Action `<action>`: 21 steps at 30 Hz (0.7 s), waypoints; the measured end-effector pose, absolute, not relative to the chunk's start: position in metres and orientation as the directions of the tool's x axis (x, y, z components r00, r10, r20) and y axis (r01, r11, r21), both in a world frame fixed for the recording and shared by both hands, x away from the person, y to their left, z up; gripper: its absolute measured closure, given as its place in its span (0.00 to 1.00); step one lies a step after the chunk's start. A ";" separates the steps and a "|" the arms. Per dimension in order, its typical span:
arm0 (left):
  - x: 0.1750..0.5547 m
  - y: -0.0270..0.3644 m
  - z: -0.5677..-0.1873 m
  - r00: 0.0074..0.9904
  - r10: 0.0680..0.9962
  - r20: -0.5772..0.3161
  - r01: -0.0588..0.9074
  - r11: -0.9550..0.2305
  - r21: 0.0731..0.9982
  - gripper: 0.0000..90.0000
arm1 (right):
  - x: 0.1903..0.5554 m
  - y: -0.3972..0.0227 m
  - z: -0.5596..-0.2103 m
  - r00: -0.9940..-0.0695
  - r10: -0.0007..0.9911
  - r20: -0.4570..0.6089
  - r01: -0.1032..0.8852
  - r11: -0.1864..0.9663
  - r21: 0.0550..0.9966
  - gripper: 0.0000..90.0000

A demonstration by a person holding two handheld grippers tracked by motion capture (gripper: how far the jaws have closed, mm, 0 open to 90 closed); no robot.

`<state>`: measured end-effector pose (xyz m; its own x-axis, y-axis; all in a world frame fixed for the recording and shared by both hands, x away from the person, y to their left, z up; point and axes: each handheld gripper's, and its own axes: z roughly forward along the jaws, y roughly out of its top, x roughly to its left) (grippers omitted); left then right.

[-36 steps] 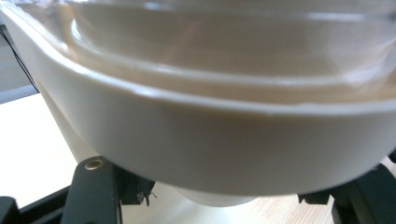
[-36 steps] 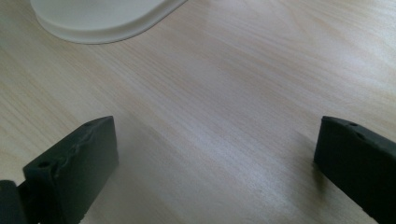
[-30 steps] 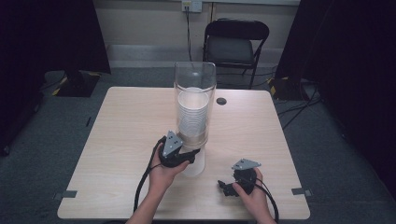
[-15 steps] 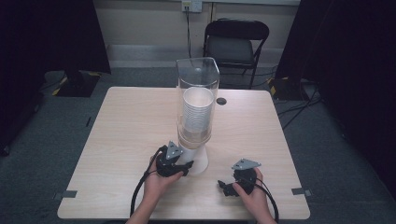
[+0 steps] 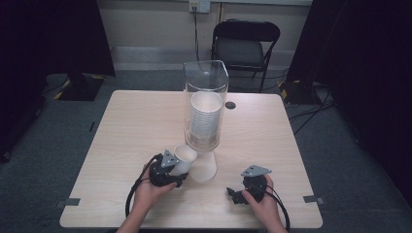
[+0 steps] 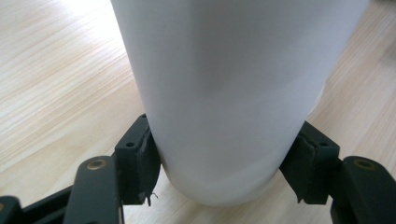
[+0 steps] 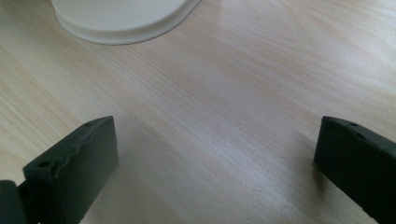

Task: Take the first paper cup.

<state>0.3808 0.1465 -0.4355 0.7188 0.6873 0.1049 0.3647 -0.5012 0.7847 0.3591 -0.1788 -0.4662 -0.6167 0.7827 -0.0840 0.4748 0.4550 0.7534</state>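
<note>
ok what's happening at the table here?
A person works two handheld claws at a cup dispenser. The left claw is clamped on a white paper cup, tilted, just beside the dispenser's white base. The right claw sits open on the table, holding nothing. A stack of cups sits in the clear tube.

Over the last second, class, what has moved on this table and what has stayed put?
The left tool, shut on a white paper cup, has pulled it down out of the clear cup dispenser and toward the person. The right tool, jaws open, and the dispenser itself stayed as they were.
</note>
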 end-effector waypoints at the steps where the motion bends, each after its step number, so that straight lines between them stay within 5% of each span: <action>1: 0.380 0.148 -0.436 0.718 0.690 0.089 0.375 -0.491 0.787 0.40 | 0.359 -0.179 -0.466 -0.617 0.783 -0.084 0.475 0.455 0.753 0.00; 21: 0.378 0.182 -0.452 0.683 0.729 0.047 0.408 -0.434 0.803 0.39 | 0.359 -0.179 -0.466 -0.617 0.783 -0.084 0.475 0.455 0.753 0.00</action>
